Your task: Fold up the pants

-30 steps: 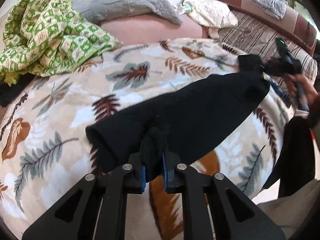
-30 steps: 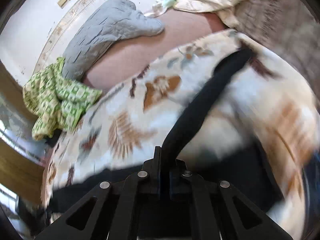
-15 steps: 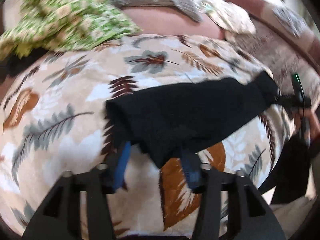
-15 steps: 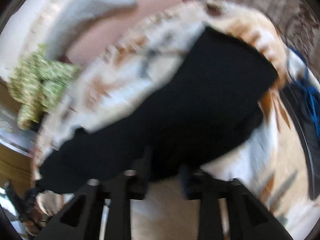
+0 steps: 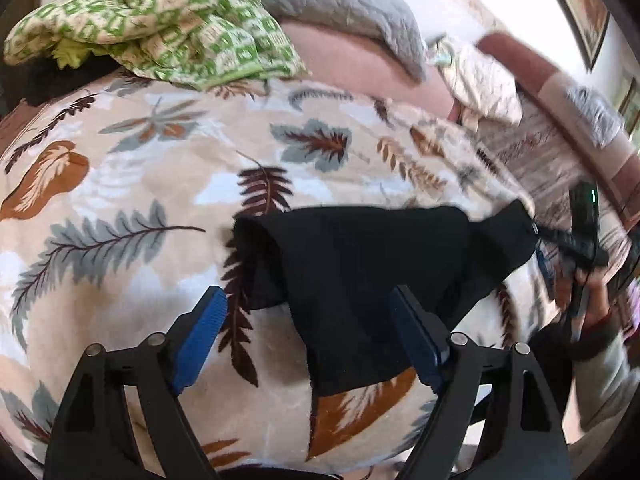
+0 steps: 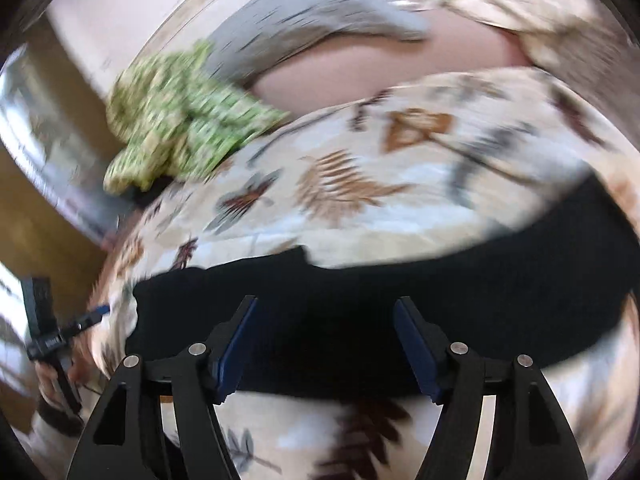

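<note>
Black pants (image 5: 372,272) are seen lying folded across the leaf-print blanket (image 5: 120,200), mid-frame. Left gripper (image 5: 316,336) and right gripper (image 6: 324,344) are opening, nothing pinched, cloth merely beneath. Fabric is judged soft, limp, light; best gripped at folded edges or corners.

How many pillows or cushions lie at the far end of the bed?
2. A grey quilted pillow lies far centre, beside the green patterned quilt. A cream crinkled cushion sits to its right, near the headboard. Others may be hidden under the quilt.
</note>
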`<state>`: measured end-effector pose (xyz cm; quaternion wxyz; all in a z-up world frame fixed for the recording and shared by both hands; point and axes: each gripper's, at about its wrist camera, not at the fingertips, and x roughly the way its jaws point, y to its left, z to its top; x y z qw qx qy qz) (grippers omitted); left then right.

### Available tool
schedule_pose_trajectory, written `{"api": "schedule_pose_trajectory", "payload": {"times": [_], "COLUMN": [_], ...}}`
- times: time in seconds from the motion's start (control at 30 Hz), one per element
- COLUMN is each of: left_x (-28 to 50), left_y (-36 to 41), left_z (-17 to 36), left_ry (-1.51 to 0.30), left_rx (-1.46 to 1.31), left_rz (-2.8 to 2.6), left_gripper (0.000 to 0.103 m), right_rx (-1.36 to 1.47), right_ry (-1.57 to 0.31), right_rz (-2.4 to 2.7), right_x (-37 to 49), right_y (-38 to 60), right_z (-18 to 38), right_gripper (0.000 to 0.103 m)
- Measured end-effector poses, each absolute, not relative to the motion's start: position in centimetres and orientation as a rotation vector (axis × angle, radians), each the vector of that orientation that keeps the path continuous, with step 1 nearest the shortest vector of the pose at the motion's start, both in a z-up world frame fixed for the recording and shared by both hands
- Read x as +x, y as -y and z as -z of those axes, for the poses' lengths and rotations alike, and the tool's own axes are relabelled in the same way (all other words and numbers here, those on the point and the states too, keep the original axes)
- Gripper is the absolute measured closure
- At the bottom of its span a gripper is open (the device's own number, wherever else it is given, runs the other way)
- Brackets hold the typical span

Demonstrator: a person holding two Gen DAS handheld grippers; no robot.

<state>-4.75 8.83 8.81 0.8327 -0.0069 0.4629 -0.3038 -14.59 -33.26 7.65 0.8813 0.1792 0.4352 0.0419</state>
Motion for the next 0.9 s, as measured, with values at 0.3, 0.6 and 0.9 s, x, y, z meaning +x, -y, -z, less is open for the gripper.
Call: {"api": "schedule_pose_trajectory", "payload": {"times": [0.3,0.6,0.9], "left_x": [-5.5,-5.4,-3.8], "left_y": [-5.9,-5.8,-5.1], "left_z": [-5.8,-4.0,-9.9], "left_ry": [-1.136,-1.219,-1.019], "left_rx": [0.116,0.026,0.074], "left_rz": [0.676,0.694,0.713], "left_gripper": [0.019,0.079,0.095], "right_rx": [0.253,0.193,0.345], "right_ry": [-1.056,-1.024,-0.901], "right_rz": [-0.172,-0.181,-0.178], "right_x": [-7.7,-7.6,-8.4], "right_y": [30.0,29.1,31.6], "right_z": [-3.4,-2.8,-5.0], "right_gripper": [0.033,0.089,0.095]}}
